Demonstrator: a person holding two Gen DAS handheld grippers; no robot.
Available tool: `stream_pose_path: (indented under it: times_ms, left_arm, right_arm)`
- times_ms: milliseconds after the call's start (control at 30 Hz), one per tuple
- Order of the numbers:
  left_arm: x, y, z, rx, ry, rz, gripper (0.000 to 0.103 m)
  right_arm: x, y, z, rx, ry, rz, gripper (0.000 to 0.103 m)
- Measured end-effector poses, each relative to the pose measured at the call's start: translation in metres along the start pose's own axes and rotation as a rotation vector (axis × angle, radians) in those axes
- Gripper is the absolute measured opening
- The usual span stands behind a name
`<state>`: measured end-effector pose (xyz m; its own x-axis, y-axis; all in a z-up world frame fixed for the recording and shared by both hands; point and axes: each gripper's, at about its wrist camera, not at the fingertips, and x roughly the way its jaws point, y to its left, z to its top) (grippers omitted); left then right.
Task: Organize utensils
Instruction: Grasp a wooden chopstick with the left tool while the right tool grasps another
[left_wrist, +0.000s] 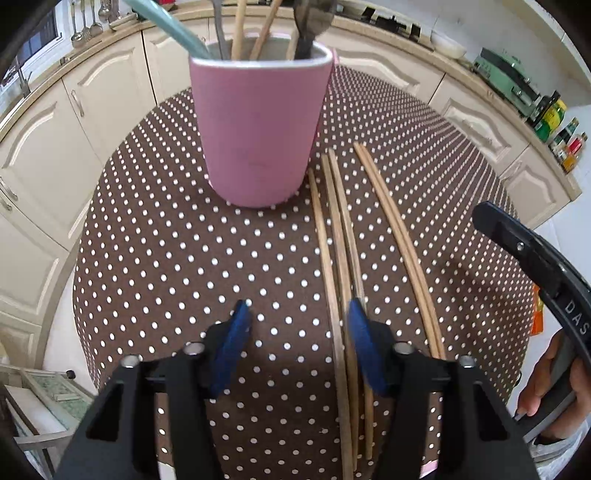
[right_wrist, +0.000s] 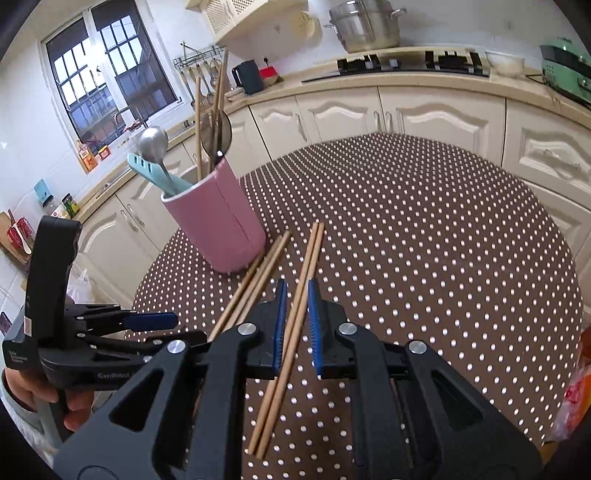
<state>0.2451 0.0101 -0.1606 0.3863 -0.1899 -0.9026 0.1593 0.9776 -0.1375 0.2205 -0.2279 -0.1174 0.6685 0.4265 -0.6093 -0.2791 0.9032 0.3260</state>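
A pink utensil holder (left_wrist: 258, 129) stands on the polka-dot table (left_wrist: 184, 258), holding chopsticks, a teal spatula and spoons; it also shows in the right wrist view (right_wrist: 221, 221). Three wooden chopsticks (left_wrist: 340, 258) lie right of it, and a separate pair (left_wrist: 399, 240) lies further right. My left gripper (left_wrist: 297, 321) is open over the cloth, its right finger beside the three chopsticks. My right gripper (right_wrist: 297, 314) is open, its jaws straddling the pair of chopsticks (right_wrist: 295, 321) without clamping them. The three chopsticks (right_wrist: 255, 280) lie to its left.
Cream kitchen cabinets (right_wrist: 406, 110) and a counter with a stove (right_wrist: 406, 61) and a green appliance (left_wrist: 506, 74) curve behind the table. A side trolley (left_wrist: 48, 391) stands at the left. An orange bag (right_wrist: 576, 391) sits at the table's right edge.
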Motion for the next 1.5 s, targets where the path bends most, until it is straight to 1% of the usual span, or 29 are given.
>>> stream_pose_path:
  times_ms: [100,233,300,400,533,567,600,733,900,1033,1233,1500]
  left_arm:
    - [0.008,-0.004,-0.003,-0.008,0.023,-0.004,0.044]
    - [0.012,-0.009,-0.005,-0.007,0.022,-0.001,0.043]
    - [0.014,-0.010,-0.006,-0.012,0.022,-0.015,0.036]
    - [0.012,-0.007,-0.003,-0.021,0.024,-0.039,0.029]
    - [0.016,-0.006,0.001,-0.045,0.018,-0.045,0.024]
    - [0.017,-0.005,0.001,-0.052,0.017,-0.032,0.017]
    - [0.017,-0.001,0.006,-0.055,0.017,-0.024,0.012]
    - [0.019,0.005,0.009,-0.078,0.014,-0.043,0.011]
    - [0.021,0.006,0.011,-0.082,0.004,-0.040,0.011]
    - [0.021,0.005,0.010,-0.083,0.005,-0.051,0.011]
    - [0.021,0.012,0.012,-0.085,0.002,-0.066,0.011]
    - [0.021,0.012,0.013,-0.080,0.002,-0.069,0.011]
  right_arm:
    - [0.000,-0.003,-0.004,0.004,0.012,0.003,0.013]
    - [0.003,-0.005,-0.005,0.013,0.033,0.007,0.013]
    - [0.005,-0.007,-0.006,0.018,0.053,0.010,0.013]
    - [0.013,-0.007,-0.005,0.026,0.093,0.016,0.013]
    - [0.023,-0.008,-0.003,0.025,0.141,0.008,0.013]
    - [0.026,-0.007,-0.001,0.020,0.155,-0.003,0.013]
    - [0.029,-0.006,0.000,0.017,0.165,-0.003,0.013]
    - [0.041,-0.006,0.005,0.030,0.206,0.003,0.013]
    - [0.062,0.000,0.010,0.029,0.260,-0.003,0.013]
    - [0.072,0.002,0.011,0.016,0.292,-0.041,0.013]
    - [0.082,0.006,0.021,-0.002,0.311,-0.085,0.013]
    - [0.112,0.013,0.047,-0.031,0.367,-0.141,0.013]
